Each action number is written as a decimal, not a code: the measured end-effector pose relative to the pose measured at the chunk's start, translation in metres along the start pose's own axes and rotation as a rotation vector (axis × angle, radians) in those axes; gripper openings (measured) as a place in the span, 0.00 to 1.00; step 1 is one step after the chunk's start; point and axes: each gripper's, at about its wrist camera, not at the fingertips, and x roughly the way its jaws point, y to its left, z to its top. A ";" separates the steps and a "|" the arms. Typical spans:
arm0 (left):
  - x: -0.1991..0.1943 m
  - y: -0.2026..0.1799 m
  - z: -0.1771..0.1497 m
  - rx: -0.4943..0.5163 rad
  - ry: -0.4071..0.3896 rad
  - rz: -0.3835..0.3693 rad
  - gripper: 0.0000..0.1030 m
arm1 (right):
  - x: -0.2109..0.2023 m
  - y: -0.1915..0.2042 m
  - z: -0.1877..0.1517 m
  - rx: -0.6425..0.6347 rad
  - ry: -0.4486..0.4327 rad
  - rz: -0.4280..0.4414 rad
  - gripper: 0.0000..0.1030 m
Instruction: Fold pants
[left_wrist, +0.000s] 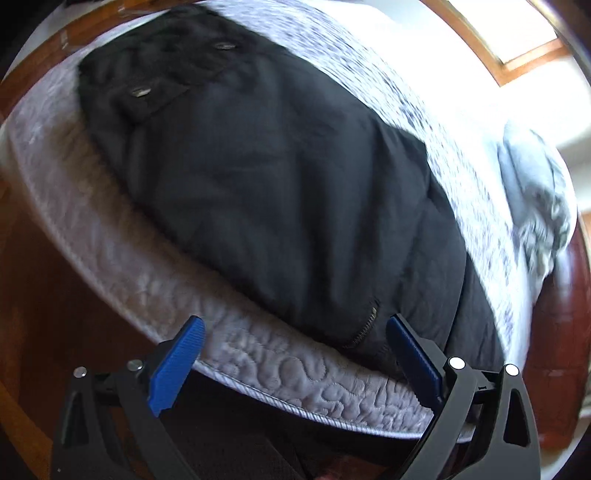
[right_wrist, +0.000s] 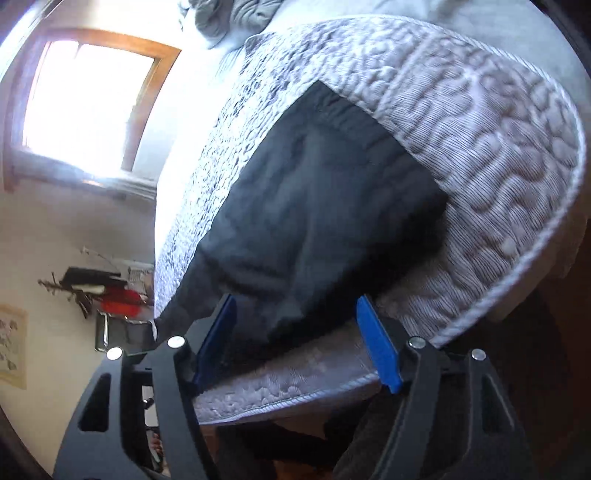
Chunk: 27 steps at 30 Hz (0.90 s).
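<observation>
Black pants (left_wrist: 280, 184) lie folded lengthwise on a quilted grey mattress (left_wrist: 122, 273), with two buttoned pocket flaps at the far end and a zipper near the near edge. My left gripper (left_wrist: 295, 332) is open and empty, its blue pads just short of the pants' near end at the mattress edge. In the right wrist view the pants (right_wrist: 314, 206) lie across the mattress (right_wrist: 480, 147). My right gripper (right_wrist: 297, 314) is open, its pads on either side of the pants' near edge, and grips nothing.
A crumpled grey blanket (left_wrist: 535, 206) lies at the far right of the bed. A wood-framed window (right_wrist: 85, 99) glares bright. Dark wooden floor (left_wrist: 55, 295) borders the bed. A shelf with red and black items (right_wrist: 107, 291) hangs on the wall.
</observation>
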 end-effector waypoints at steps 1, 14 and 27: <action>-0.001 0.005 0.000 -0.022 -0.007 0.001 0.96 | -0.002 -0.004 -0.002 0.005 0.001 -0.016 0.68; -0.002 0.066 0.016 -0.185 -0.090 0.035 0.96 | 0.025 -0.039 0.013 0.091 -0.002 -0.047 0.74; 0.022 0.072 0.045 -0.228 -0.134 0.098 0.96 | 0.029 -0.002 0.065 -0.007 -0.043 -0.013 0.11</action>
